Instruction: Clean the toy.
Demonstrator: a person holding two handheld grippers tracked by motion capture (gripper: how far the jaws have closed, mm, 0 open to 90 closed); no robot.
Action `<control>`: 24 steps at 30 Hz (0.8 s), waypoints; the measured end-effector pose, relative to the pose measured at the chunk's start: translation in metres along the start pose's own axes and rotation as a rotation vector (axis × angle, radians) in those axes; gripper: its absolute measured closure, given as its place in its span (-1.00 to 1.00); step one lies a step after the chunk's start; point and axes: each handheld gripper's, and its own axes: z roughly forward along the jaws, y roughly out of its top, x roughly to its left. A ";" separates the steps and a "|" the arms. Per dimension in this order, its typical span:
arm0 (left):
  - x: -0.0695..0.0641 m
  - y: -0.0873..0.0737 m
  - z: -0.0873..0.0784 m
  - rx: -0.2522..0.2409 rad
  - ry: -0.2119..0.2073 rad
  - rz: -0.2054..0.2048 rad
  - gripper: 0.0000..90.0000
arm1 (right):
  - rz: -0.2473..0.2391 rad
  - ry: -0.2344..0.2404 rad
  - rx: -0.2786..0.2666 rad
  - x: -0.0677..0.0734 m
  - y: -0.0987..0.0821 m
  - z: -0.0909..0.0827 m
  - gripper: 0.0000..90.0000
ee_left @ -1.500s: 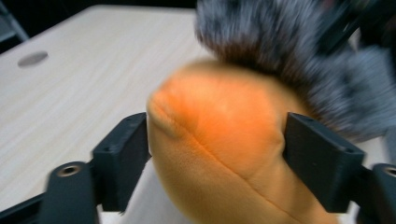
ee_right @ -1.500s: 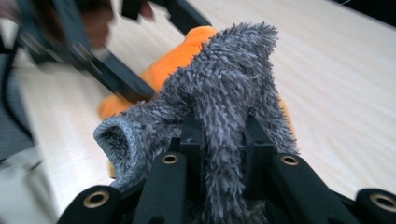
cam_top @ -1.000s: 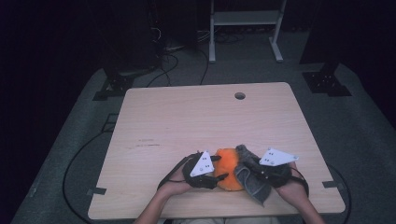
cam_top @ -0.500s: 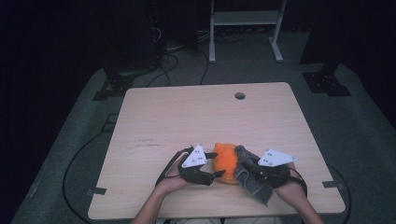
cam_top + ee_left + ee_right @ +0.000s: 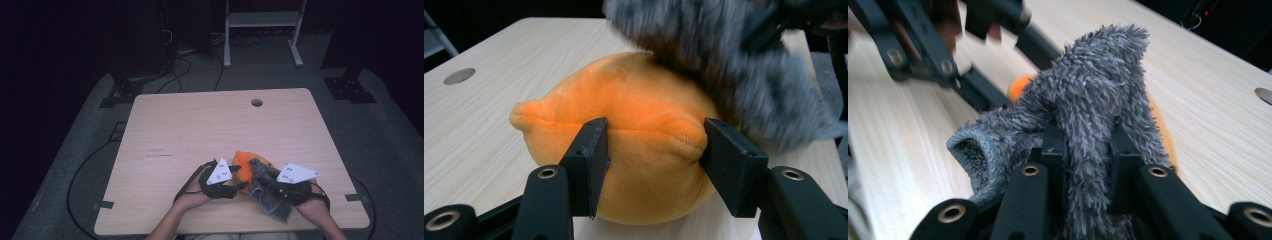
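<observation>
Left gripper view: squishy orange plush [image 5: 624, 145] was pinched mid-body by the left gripper [image 5: 651, 165], just closed; fuzzy grey cloth [image 5: 1083, 105] clamped by the right gripper [image 5: 1088, 165], near the table's [image 5: 200, 125] front edge.

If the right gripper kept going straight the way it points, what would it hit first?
Probably the orange plush toy just beyond the grey fuzzy cloth in its jaws, then the left gripper; depth is unclear.
</observation>
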 end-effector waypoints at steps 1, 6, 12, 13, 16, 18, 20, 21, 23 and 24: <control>0.001 -0.002 0.000 -0.004 0.001 -0.006 -0.01 | 0.016 0.008 0.000 -0.003 -0.002 0.002 0.64; 0.004 -0.001 0.000 -0.011 0.001 -0.019 0.00 | 0.021 -0.080 0.043 -0.013 -0.010 -0.003 0.65; 0.002 -0.001 0.001 -0.008 0.017 -0.022 0.00 | 0.021 -0.004 -0.013 -0.002 -0.003 -0.010 0.64; 0.003 -0.001 0.001 -0.006 0.018 -0.020 0.00 | 0.001 0.002 -0.006 0.001 -0.001 -0.007 0.64; 0.006 -0.004 0.000 -0.015 0.010 -0.044 0.00 | 0.005 0.006 0.003 -0.004 -0.005 -0.002 0.64; 0.007 -0.004 0.000 -0.016 0.013 -0.046 0.00 | 0.029 -0.025 0.021 -0.013 -0.011 -0.003 0.64; 0.007 -0.004 0.001 -0.016 0.015 -0.047 0.00 | 0.039 -0.052 0.037 -0.018 -0.014 -0.004 0.64; 0.006 -0.004 0.000 -0.014 0.017 -0.044 0.00 | 0.069 -0.076 0.038 -0.023 -0.017 -0.010 0.65; 0.006 -0.003 0.001 -0.023 0.022 -0.053 0.00 | 0.081 -0.059 0.009 -0.021 -0.014 -0.015 0.65; 0.005 -0.002 0.002 -0.025 0.021 -0.057 0.00 | 0.075 -0.034 -0.013 -0.016 -0.010 -0.016 0.65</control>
